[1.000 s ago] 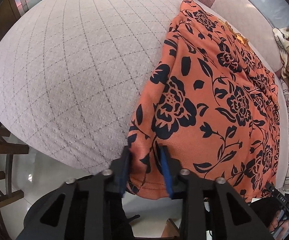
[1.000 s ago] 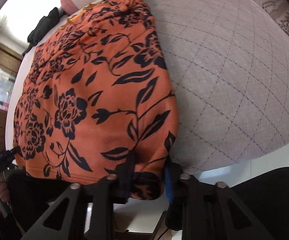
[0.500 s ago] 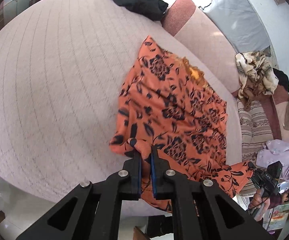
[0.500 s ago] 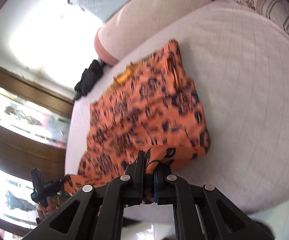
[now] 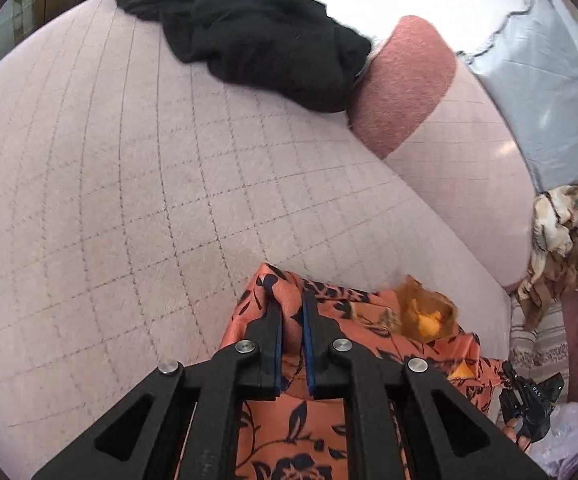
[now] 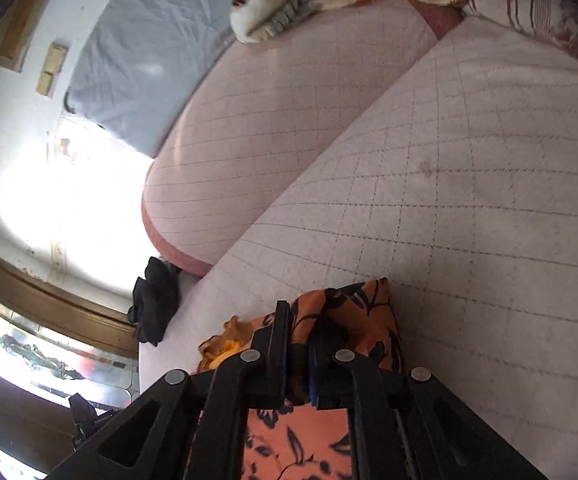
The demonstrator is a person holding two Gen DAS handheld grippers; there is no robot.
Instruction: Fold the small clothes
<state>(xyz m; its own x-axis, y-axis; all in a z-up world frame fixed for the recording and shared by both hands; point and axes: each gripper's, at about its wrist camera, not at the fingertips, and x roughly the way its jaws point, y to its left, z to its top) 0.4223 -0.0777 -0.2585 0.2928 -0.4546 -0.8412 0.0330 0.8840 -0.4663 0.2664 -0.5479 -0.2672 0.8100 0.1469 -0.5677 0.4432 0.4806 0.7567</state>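
Nearby, a black garment (image 5: 257, 36) lies heaped against the pink bolster (image 5: 401, 80), and a patterned cloth (image 5: 565, 240) hangs further right. Since a second ago both grippers have carried the orange floral garment (image 5: 289, 412) forward over itself. The left gripper (image 5: 290, 312) and right gripper (image 6: 297, 320) each clench its hem on the quilted sofa cushion (image 5: 109, 200).

Quilted pink sofa seat (image 5: 129, 184) bears black garment (image 5: 257, 40) at far end beside backrest (image 5: 461, 160); beige patterned cloth (image 5: 565, 236) draped over backrest's other end.
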